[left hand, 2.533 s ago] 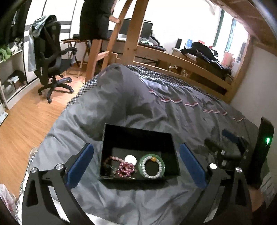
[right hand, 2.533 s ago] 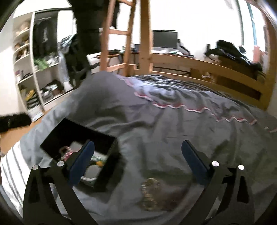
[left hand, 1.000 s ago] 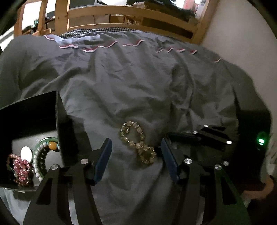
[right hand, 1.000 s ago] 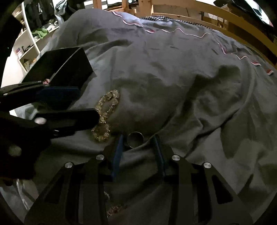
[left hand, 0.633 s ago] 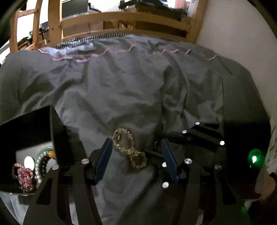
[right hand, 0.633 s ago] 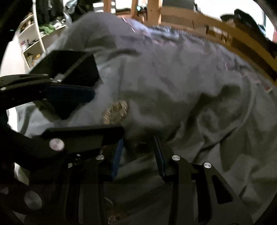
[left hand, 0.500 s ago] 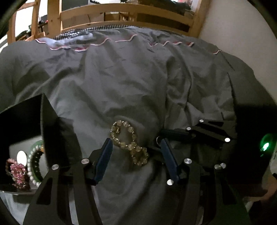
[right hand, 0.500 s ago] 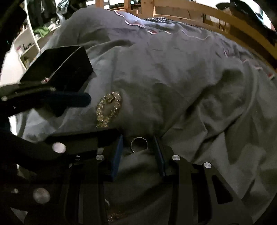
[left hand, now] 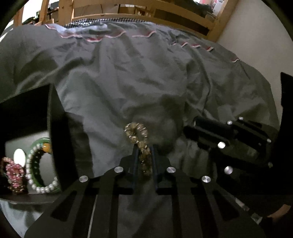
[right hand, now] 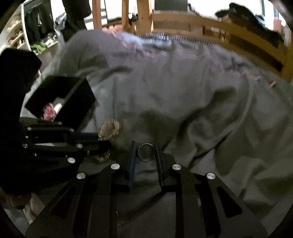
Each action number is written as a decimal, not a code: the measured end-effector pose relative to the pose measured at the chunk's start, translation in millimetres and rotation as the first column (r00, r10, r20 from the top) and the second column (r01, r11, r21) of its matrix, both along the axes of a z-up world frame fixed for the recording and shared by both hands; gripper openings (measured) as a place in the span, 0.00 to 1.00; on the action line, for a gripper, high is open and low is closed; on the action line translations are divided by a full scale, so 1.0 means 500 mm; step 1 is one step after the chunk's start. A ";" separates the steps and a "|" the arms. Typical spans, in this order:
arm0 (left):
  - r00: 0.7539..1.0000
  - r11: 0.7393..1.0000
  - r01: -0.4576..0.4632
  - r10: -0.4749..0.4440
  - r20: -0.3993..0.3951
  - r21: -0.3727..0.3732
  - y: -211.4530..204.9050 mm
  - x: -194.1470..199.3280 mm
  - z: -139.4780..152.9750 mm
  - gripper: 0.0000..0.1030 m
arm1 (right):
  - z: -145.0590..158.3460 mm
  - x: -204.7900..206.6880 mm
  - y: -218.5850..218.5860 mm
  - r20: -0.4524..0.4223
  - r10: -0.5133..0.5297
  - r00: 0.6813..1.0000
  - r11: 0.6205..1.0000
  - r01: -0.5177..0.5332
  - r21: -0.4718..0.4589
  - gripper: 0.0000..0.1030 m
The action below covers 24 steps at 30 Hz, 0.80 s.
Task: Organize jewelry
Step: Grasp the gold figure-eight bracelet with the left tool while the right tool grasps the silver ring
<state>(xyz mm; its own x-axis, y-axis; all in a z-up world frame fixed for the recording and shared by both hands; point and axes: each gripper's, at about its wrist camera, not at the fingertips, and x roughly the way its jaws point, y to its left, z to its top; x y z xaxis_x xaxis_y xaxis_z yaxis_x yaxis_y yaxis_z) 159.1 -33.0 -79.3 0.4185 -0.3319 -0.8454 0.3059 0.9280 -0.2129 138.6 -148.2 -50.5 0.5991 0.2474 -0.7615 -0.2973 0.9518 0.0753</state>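
Observation:
My left gripper [left hand: 143,146] is shut on a yellowish crystal bead bracelet [left hand: 139,139], whose far loop hangs out past the fingertips over the grey duvet. My right gripper [right hand: 145,144] is shut on a silver ring [right hand: 146,152] held between its pads. The left gripper also shows at the left of the right wrist view [right hand: 102,140], with the bracelet [right hand: 109,129] in it. A black open box [left hand: 55,139] at the left holds a green bangle [left hand: 36,146], a white pearl bracelet [left hand: 44,187] and a pink bead bracelet [left hand: 13,170].
The grey duvet [left hand: 137,82] covers the bed, with a wooden bed rail [left hand: 146,11] at the back. A black device [left hand: 286,102] stands by the wall at the right. Shelves and hanging clothes [right hand: 36,23] are at the far left.
My left gripper has closed from wide open onto the bead bracelet and lifted part of it. My right gripper, holding the ring, has risen slightly off the duvet.

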 end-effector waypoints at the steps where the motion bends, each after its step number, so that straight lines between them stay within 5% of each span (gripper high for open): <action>1: 1.000 1.000 -0.003 0.003 0.011 -0.006 0.001 -0.004 0.011 0.11 | 0.013 -0.002 -0.001 0.022 -0.003 1.000 1.000 0.003 0.007 0.20; 24: 0.986 0.994 -0.109 0.109 0.122 -0.008 0.099 -0.072 0.147 0.11 | 0.109 -0.031 0.047 0.162 0.066 0.985 0.997 -0.073 0.039 0.20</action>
<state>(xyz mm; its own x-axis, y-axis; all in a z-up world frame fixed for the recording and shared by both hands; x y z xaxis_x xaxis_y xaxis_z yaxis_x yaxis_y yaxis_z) 123.3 16.4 -5.9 0.5526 -0.2798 -0.7851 0.2268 0.9569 -0.1814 122.8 -124.5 4.2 0.6929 0.3240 -0.6441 -0.3741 0.9253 0.0630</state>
